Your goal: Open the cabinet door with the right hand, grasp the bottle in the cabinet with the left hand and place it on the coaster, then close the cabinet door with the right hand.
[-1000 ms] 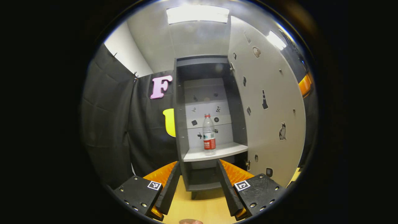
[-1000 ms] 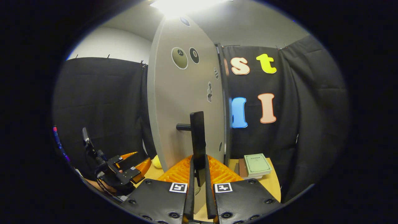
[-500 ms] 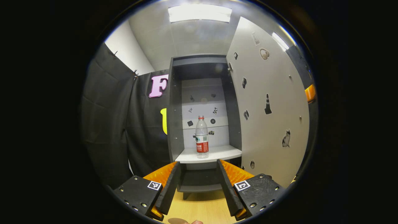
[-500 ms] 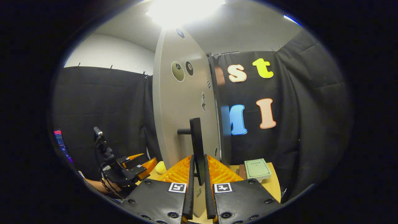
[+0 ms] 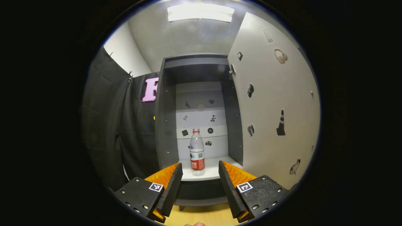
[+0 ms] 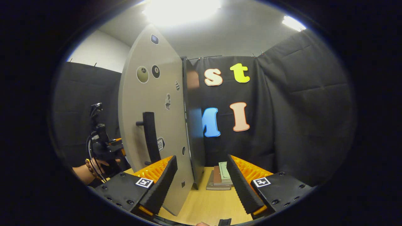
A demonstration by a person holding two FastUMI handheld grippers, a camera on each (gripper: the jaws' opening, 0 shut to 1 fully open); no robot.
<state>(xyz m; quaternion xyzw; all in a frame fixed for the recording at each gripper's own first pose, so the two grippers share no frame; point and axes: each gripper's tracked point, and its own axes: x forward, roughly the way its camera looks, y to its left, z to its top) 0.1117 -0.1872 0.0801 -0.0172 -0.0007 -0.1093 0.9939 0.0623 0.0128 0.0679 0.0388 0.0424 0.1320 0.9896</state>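
Observation:
A clear bottle (image 5: 197, 152) with a red cap and a red label stands upright on the white shelf (image 5: 216, 172) of the grey cabinet (image 5: 166, 125). My left gripper (image 5: 198, 168) is open and sits in front of the shelf, short of the bottle, which appears between its fingers. The cabinet door (image 5: 273, 103) stands wide open to the right. In the right gripper view the door (image 6: 150, 125) shows its outer face with the black handle (image 6: 150, 136). My right gripper (image 6: 201, 163) is open, off the handle, with the door's edge between its fingers.
A small stack of books (image 6: 220, 179) lies on the wooden table (image 6: 204, 204) beside the cabinet's side wall (image 6: 194, 125). A hand (image 6: 91, 166) holding the other gripper appears left of the door. The black cloth wall closes the space behind.
My right gripper let go of the door handle, opened and shifted right. My left gripper moved closer to the cabinet, so the bottle now sits lower, between its fingers. The door swung wider.

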